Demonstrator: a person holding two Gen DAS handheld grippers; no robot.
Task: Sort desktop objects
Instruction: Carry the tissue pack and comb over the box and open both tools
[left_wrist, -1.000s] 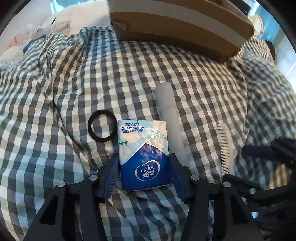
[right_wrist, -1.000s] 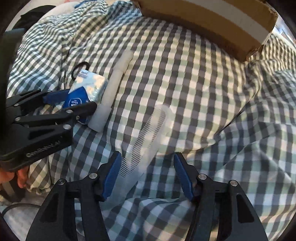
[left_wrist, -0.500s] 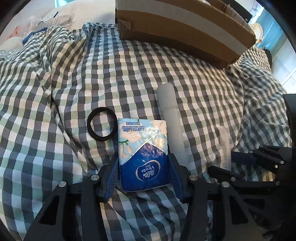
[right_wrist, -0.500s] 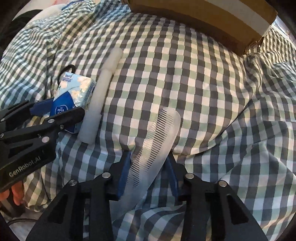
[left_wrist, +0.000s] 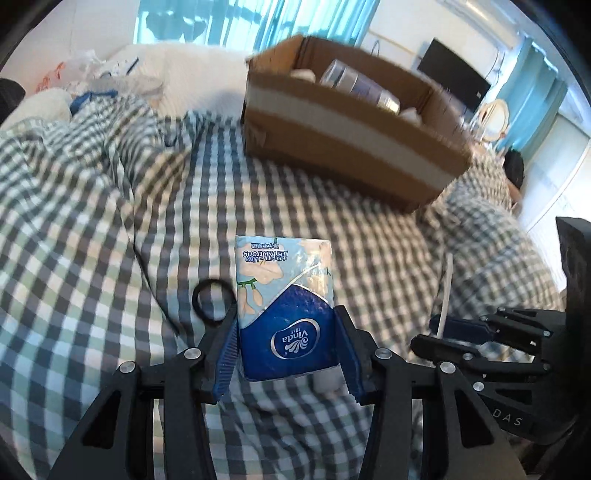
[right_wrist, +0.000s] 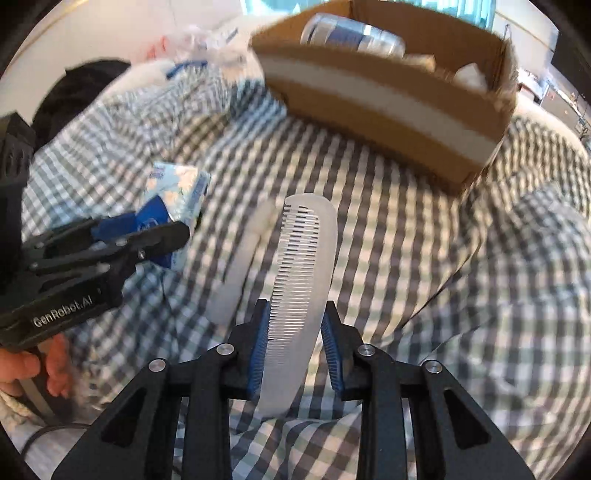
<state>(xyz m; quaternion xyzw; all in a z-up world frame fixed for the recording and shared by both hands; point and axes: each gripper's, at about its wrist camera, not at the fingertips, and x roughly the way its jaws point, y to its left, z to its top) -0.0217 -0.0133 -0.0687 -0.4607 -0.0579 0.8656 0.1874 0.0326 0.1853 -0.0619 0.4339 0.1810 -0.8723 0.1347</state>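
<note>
Beyond both claws, cardboard box (left_wrist: 354, 122), left claw (left_wrist: 286, 341) clamps tissue pack (left_wrist: 284, 302), right claw (right_wrist: 295, 345) closing on comb (right_wrist: 303, 273)

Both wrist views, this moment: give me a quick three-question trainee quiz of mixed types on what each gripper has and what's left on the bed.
1. Multiple choice: the left gripper holds A) a comb B) a tissue pack C) a hair tie.
2. True or false: the cardboard box is empty.
3. Fill in: the translucent comb sits between the fingers of the ___ gripper.

Key: 1 B. 2 false, a bottle lies inside. 3 right.
</note>
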